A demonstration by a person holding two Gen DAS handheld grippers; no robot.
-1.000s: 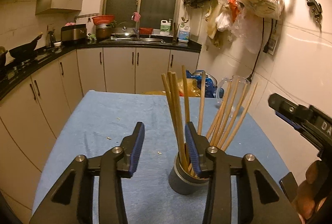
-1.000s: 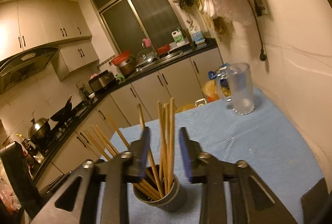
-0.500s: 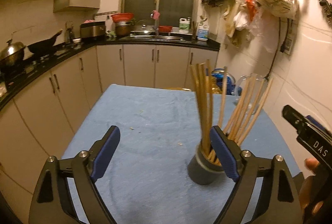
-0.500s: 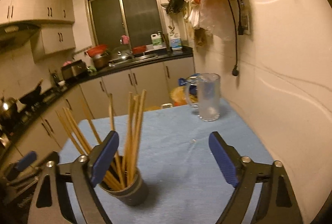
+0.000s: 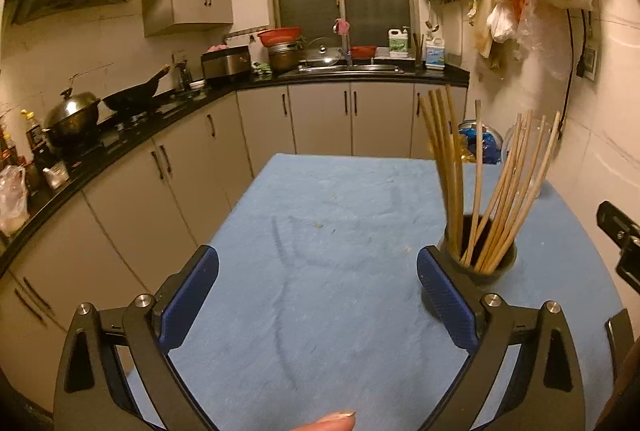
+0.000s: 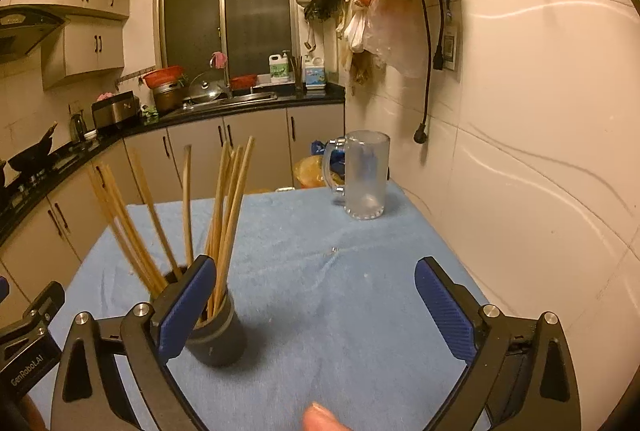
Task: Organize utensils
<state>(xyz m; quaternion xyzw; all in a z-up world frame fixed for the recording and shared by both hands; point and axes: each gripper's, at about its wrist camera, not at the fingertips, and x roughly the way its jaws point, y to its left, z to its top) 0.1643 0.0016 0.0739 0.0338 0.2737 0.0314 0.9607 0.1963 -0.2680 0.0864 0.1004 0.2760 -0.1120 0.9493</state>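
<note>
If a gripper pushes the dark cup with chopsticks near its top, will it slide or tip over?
The dark cup looks narrow, and the chopsticks rise far above its rim, so it probably tips. The blue cloth likely grips its base, hindering sliding.

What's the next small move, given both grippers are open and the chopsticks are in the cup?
Probably back both off. The left gripper and right gripper are open and empty, every chopstick in view stands in the grey cup, and none lie on the blue cloth.
</note>
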